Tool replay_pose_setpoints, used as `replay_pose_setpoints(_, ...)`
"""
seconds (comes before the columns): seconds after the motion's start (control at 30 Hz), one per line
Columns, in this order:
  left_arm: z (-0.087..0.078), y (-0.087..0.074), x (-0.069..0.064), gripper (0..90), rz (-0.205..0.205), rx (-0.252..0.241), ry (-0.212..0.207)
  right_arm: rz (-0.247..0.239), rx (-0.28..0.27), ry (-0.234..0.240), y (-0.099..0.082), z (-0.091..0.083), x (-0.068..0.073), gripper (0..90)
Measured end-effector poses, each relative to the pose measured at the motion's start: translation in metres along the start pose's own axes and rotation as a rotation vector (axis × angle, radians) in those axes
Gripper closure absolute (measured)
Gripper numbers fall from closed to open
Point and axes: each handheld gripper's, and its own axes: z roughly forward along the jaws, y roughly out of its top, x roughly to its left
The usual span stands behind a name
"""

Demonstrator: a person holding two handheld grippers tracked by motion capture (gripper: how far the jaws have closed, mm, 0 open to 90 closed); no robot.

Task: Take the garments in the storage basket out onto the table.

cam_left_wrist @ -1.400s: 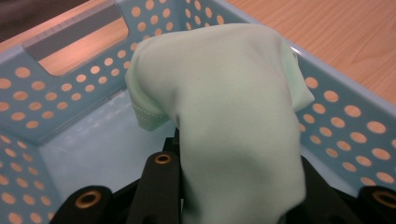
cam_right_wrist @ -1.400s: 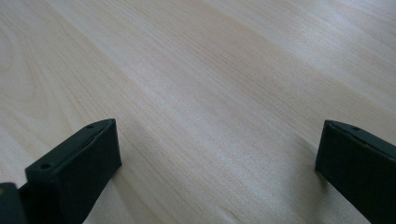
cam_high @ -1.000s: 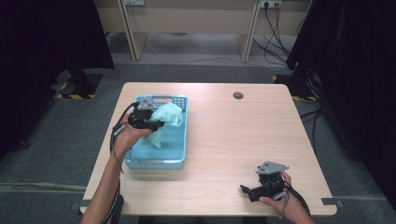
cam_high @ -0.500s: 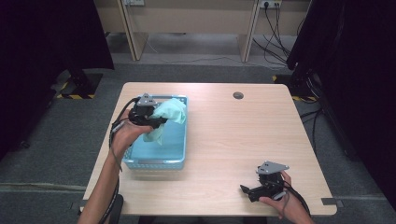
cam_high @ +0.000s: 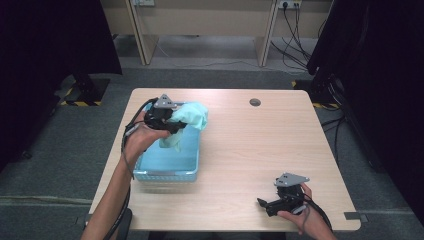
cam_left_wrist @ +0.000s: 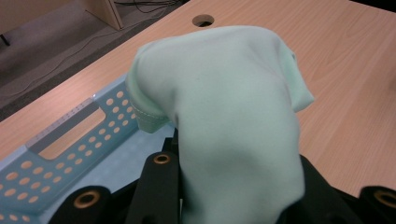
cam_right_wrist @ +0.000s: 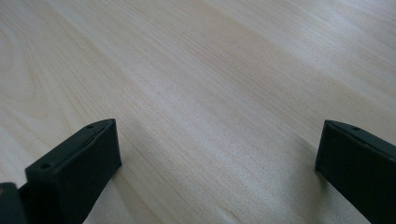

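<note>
Cloth (cam_left_wrist: 233, 116), pale mint green, is what your left gripper (cam_high: 167, 120) is clamped on; in the left gripper view it bulges up between the black jaws and drapes over them, hem stitching visible along one edge. From the high view it hangs above the far end of the light blue basket (cam_high: 167, 167), with a bit trailing down inside. Basket's got perforated walls and a slot handle (cam_left_wrist: 70, 133), and sits on the left side of the desk (cam_high: 250, 150). No logos, labels or writing readable anywhere, honestly.

Your right gripper (cam_high: 280, 200) is way off at the near right corner of the desk, low over the wood, jaws spread wide with nothing between them. There's a round cable hole (cam_high: 255, 102) near the desk's far edge.
</note>
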Motion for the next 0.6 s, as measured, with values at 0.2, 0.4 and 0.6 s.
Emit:
replay_pose_setpoints(0.2,0.001,0.01,-0.007,71.5,0.008,-0.011,-0.044,-0.001,-0.001,-0.001,0.0,0.0,0.0,0.3)
replay_pose_setpoints(0.4,0.005,0.018,-0.014,71.4,0.023,-0.007,-0.066,0.0,0.0,0.0,0.0,0.0,0.0,0.3)
replay_pose_setpoints(0.6,0.012,0.027,-0.02,71.4,0.037,0.002,-0.085,-0.001,0.001,0.0,0.0,0.0,0.0,0.3)
